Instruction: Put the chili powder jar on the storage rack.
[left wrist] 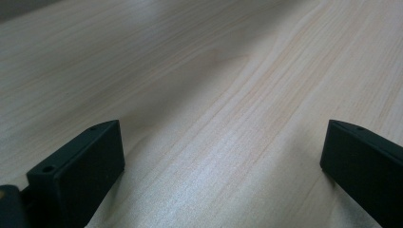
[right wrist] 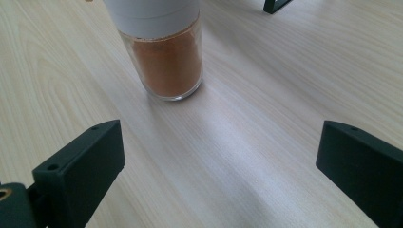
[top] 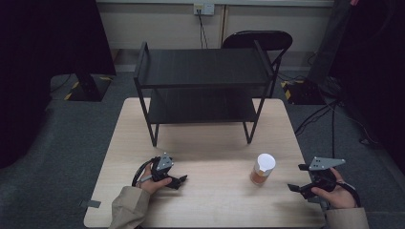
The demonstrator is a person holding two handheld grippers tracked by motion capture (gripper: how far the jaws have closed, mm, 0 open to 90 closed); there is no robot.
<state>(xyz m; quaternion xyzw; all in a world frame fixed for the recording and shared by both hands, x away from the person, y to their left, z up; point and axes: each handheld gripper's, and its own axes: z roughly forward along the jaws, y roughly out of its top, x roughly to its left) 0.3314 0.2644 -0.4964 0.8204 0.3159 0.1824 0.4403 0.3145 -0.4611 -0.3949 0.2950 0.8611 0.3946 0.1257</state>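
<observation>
Nearest the camera, the right hand-held gripper [right wrist: 216, 175] had its black jaws spread wide with only bare table [right wrist: 294, 71] between them, and nothing gripped. Just beyond them stood the jar [right wrist: 164, 57], upright on the table and a little left of the jaws' centre line. In the high view the jar [top: 262, 170] sat on the near right part of the table, close to the left of the right hand-held gripper [top: 298, 188] and well apart from the black shelf [top: 203, 88] at the far side.

The jar looked like clear glass with a white cap, filled most of the way with orange-brown powder. It was probably rigid, smooth and fairly slippery, moderately light, and breakable if tipped or dropped. The straight glass wall below the cap seemed the best place to pinch, jaws level on opposite sides; the cap might be loose or might turn.

The left hand-held gripper [top: 177, 180] lay low over the near left of the table, its jaws likewise spread and empty.
</observation>
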